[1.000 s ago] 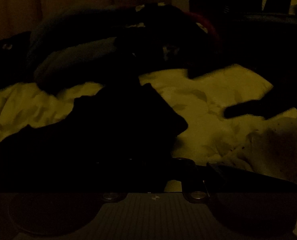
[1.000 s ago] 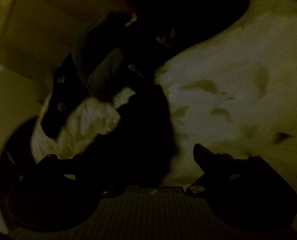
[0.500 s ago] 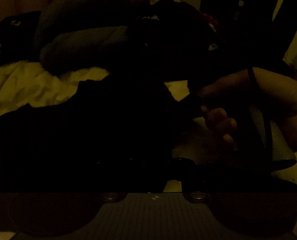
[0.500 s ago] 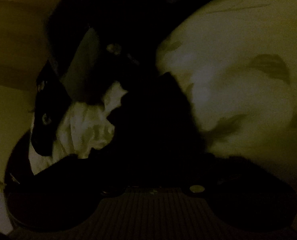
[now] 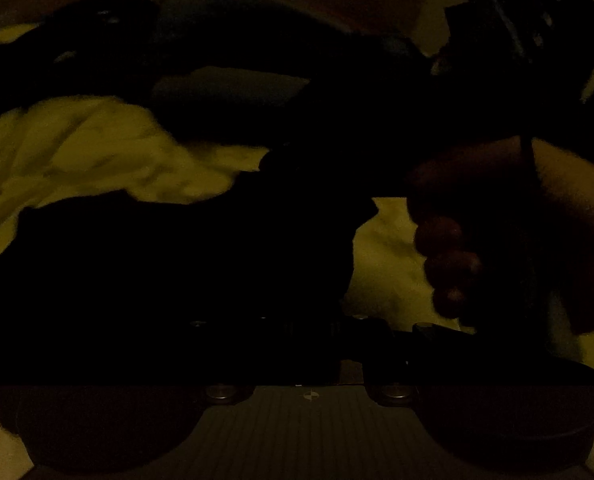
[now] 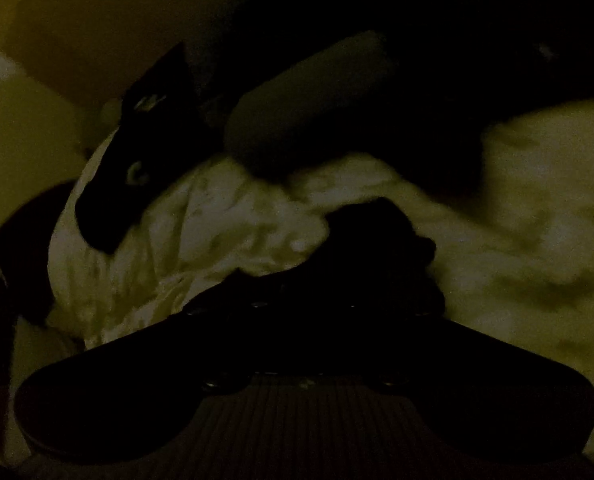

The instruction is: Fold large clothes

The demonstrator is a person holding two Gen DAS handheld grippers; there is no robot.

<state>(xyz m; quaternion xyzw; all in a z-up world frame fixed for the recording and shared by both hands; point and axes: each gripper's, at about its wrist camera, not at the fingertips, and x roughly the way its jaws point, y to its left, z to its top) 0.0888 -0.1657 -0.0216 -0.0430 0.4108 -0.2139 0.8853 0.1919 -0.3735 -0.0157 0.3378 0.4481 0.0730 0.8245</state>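
Observation:
The room is very dim. A dark garment (image 5: 177,272) lies bunched on pale bedding (image 5: 97,152) and drapes over my left gripper (image 5: 309,328), which is shut on its cloth. The left finger is hidden under it. At the right of the left wrist view a person's hand (image 5: 449,248) grips the other tool. In the right wrist view my right gripper (image 6: 309,308) has its jaws closing, nearly together, on a raised fold of the same dark garment (image 6: 377,240).
A heap of dark and grey clothes (image 5: 237,40) fills the back of the bed, including a grey roll (image 6: 309,100) and a black piece with pale marks (image 6: 137,160). Rumpled pale bedding (image 6: 237,232) spreads around the garment.
The right gripper's jaws went from wide open to nearly together on the dark cloth. The person's hand came into the left wrist view from the right. The garment stayed with the left gripper.

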